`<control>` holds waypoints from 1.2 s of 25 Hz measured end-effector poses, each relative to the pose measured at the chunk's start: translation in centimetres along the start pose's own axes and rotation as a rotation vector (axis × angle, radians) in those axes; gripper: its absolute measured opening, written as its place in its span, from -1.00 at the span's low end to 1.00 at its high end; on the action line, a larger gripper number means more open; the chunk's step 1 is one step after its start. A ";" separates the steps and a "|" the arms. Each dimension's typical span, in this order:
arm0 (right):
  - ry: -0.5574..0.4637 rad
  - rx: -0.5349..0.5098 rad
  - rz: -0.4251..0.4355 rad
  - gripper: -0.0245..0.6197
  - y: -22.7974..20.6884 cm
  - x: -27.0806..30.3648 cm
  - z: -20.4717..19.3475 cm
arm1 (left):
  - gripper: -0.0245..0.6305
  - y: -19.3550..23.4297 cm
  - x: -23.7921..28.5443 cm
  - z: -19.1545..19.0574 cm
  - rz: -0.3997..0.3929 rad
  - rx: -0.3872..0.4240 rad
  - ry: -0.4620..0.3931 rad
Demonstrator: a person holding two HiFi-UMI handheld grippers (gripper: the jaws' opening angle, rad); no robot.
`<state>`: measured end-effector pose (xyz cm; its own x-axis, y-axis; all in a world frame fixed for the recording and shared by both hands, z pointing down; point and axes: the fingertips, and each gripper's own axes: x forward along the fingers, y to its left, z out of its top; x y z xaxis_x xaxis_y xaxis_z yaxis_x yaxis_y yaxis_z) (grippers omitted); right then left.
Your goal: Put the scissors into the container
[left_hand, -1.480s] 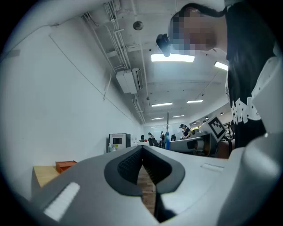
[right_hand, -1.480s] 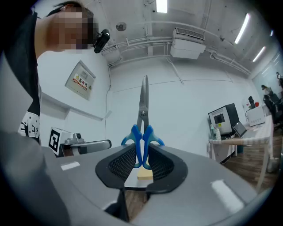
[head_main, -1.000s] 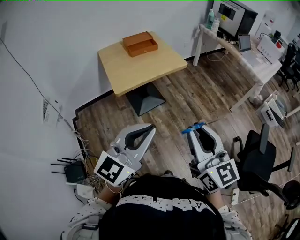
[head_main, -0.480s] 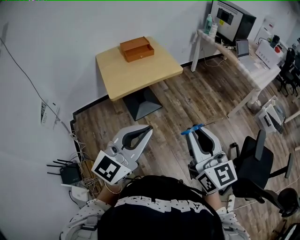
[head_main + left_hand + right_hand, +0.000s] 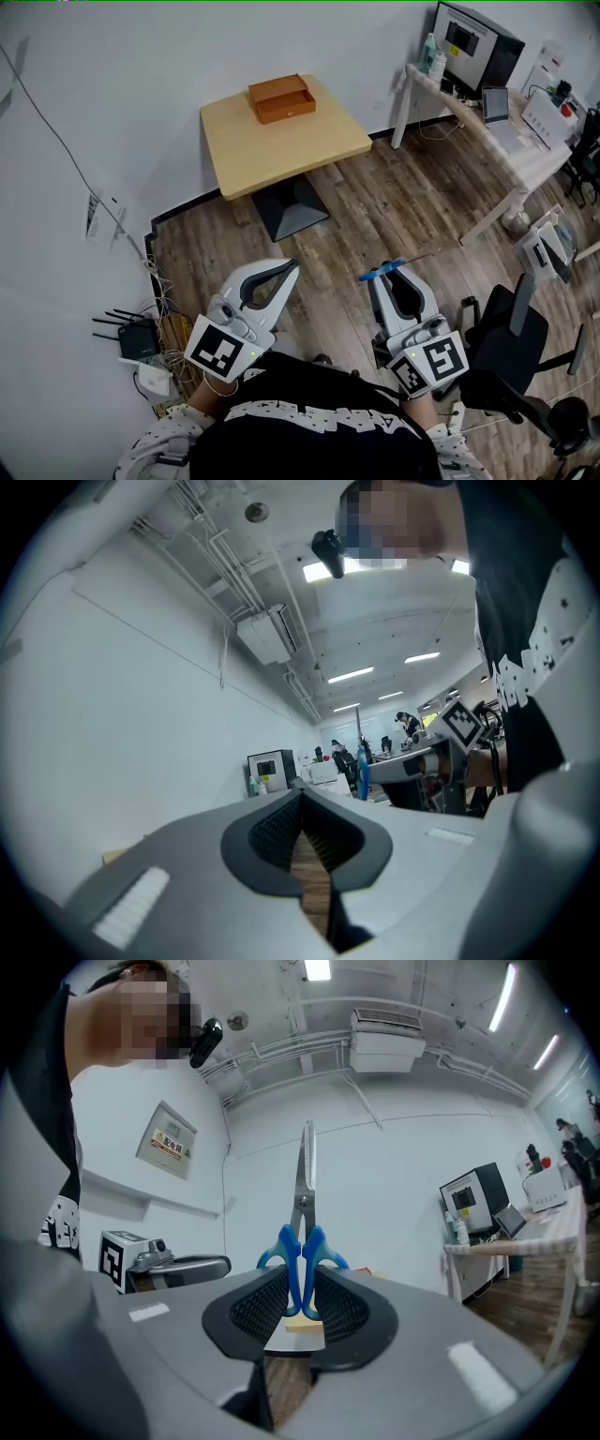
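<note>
Nearest, low over the wooden floor (image 5: 375, 206): left gripper (image 5: 291, 266), jaws pressed together at the tips with nothing between; just beside it, right gripper (image 5: 382, 273), jaws clamped on the blue handles of the scissors (image 5: 303, 1241), blades pointing away past the tips. Farther off, well apart: light wooden table (image 5: 281, 150), brown container (image 5: 281, 98) by its far edge.

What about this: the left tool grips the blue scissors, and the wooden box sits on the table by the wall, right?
Not quite. The scissors are in the right tool, not the left. The right gripper view shows its jaws shut on the blue handles, while the left tool is shut on nothing. The box does sit on the table by the wall.
</note>
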<state>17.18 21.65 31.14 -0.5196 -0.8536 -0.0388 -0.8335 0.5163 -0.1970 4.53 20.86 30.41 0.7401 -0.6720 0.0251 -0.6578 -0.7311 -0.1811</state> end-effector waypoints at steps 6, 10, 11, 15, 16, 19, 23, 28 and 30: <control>0.008 -0.007 -0.018 -0.61 -0.2 1.4 -0.2 | -0.92 1.9 0.8 -0.8 -0.015 -0.038 -0.011; 0.007 -0.017 -0.039 -0.61 -0.6 3.7 -0.2 | -0.92 4.1 1.8 -1.0 -0.039 -0.037 -0.034; 0.007 -0.022 -0.041 -0.61 -0.6 4.4 -0.2 | -0.92 4.7 2.0 -1.0 -0.043 -0.035 -0.038; 0.001 -0.036 -0.054 -0.61 -0.7 7.3 0.3 | -0.92 7.5 3.1 -1.5 -0.056 -0.048 -0.038; 0.000 -0.038 -0.058 -0.61 -0.8 8.0 0.4 | -0.92 8.3 3.4 -1.6 -0.058 -0.050 -0.038; 0.005 -0.046 -0.067 -0.61 -1.2 10.5 0.5 | -0.92 10.9 4.2 -1.8 -0.054 -0.049 -0.051; 0.013 -0.049 -0.070 -0.61 -1.3 13.8 0.7 | -0.92 14.1 4.8 -2.2 -0.054 -0.047 -0.052; 0.020 -0.054 -0.080 -0.61 -1.7 17.5 0.8 | -0.92 17.3 5.9 -2.9 -0.072 -0.063 -0.056; 0.024 -0.057 -0.086 -0.61 -1.8 18.9 0.9 | -0.92 18.6 6.3 -3.0 -0.077 -0.069 -0.063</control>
<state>9.01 4.57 29.92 -0.4493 -0.8934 -0.0003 -0.8842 0.4447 -0.1426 -3.48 2.66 30.16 0.7945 -0.6067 -0.0264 -0.6054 -0.7879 -0.1128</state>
